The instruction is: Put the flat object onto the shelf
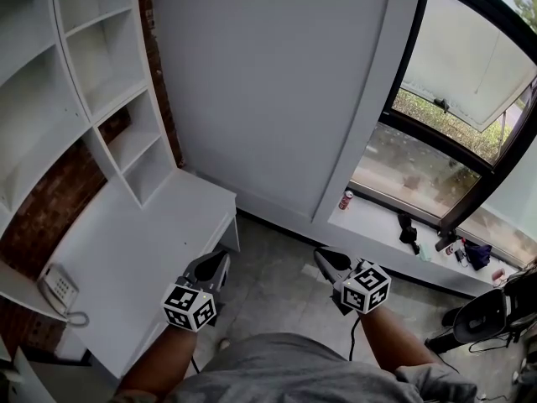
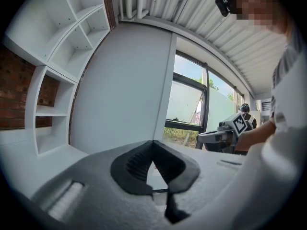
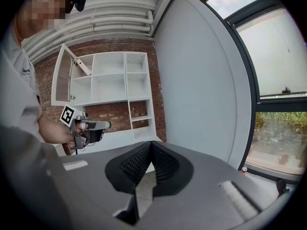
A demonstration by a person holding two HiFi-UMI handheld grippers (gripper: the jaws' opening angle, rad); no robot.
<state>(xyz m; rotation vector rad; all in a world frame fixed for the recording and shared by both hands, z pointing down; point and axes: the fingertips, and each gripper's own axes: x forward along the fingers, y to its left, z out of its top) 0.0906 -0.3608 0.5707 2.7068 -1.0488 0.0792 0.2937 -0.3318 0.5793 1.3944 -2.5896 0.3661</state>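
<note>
White desk (image 1: 143,233) sits below the white shelf unit (image 1: 101,74) on the brick wall (image 1: 50,200) at my upper left, with a telephone (image 1: 57,288) at its near end. I have the left claw (image 1: 221,259) by the desk's corner and the right claw (image 1: 320,256) over the floor (image 1: 277,284), each closed on nothing. I cannot tell where the flat object is.

The white shelf (image 1: 117,103), divided into open compartments, stands upright against a brick wall (image 1: 50,200) above a desk (image 1: 134,250).
</note>
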